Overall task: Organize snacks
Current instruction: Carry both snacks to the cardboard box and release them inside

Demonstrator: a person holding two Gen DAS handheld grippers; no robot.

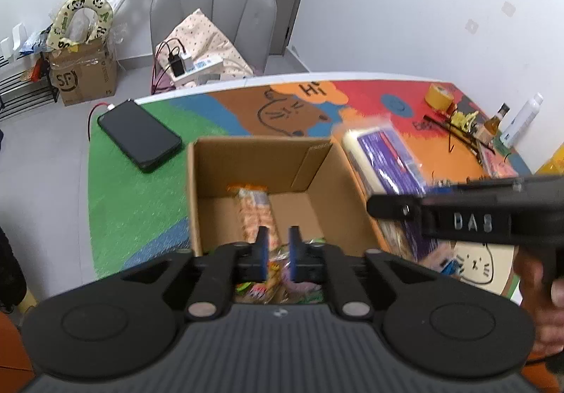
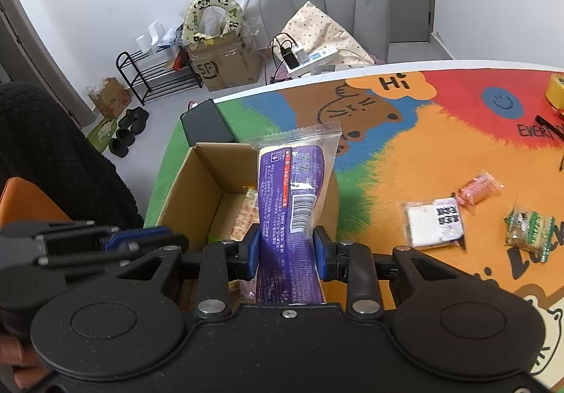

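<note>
Nearest the right wrist camera, the right gripper has its jaws clamped on both sides of a purple snack packet, which stands lengthwise out ahead of the fingers and hangs over the right wall of an open cardboard box. From the left wrist view the left gripper hovers over the near end of that box, jaws a little apart with nothing between them; an orange snack pack and other wrappers lie on the box floor. A black phone lies left of the box, near the bench edge. Right of the box the bench is open out to three loose snacks: a white packet, a pink one and a green one, set apart from each other. A yellow tape roll sits at the far right.
</note>
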